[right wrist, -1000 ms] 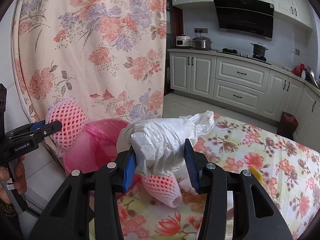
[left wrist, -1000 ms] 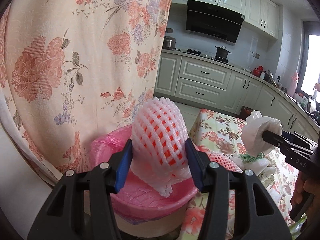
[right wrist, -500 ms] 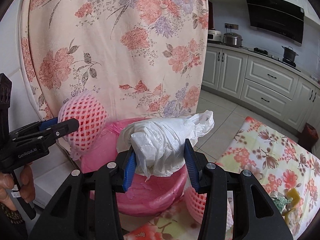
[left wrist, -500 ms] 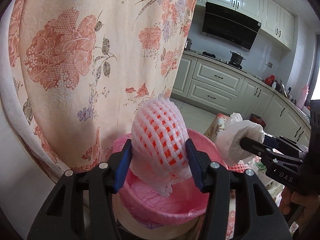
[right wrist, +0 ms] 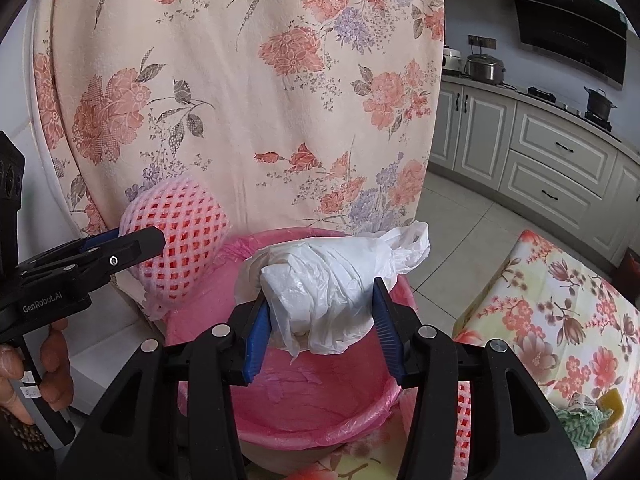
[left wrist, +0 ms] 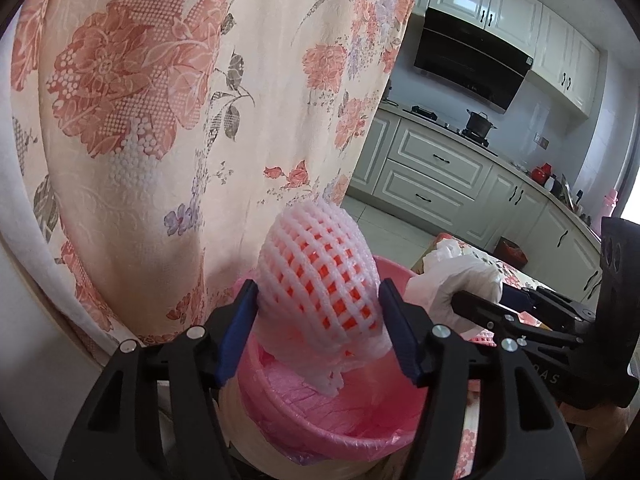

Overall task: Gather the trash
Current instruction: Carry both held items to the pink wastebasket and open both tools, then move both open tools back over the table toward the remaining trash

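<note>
A pink-and-white foam fruit net with an orange core (left wrist: 320,276) sits between the blue-padded fingers of the left gripper (left wrist: 318,328), directly above a round bin lined with a pink plastic bag (left wrist: 332,412). The left jaws are opening; the left pad has a small gap to the net, while the right pad seems only just beside it. In the right wrist view, a crumpled white plastic bag bundle (right wrist: 332,288) hangs between the fingers of the right gripper (right wrist: 320,332) over the same bin (right wrist: 312,412); these jaws are opening too, with the pads only lightly at the bundle's sides. The left gripper (right wrist: 132,246) with its net (right wrist: 180,248) appears at the left of that view, held by a person's hand (right wrist: 44,364). Close behind the bin hangs a cream curtain printed with coral and lilac flowers (right wrist: 240,92), filling most of both views. To the right is a table under a floral cloth (right wrist: 568,328), with another pink foam net (right wrist: 464,416) by the bin and a green cloth scrap (right wrist: 576,424) further off. Beyond stand pale kitchen cabinets (left wrist: 432,172) and a black range hood (left wrist: 468,56).
</note>
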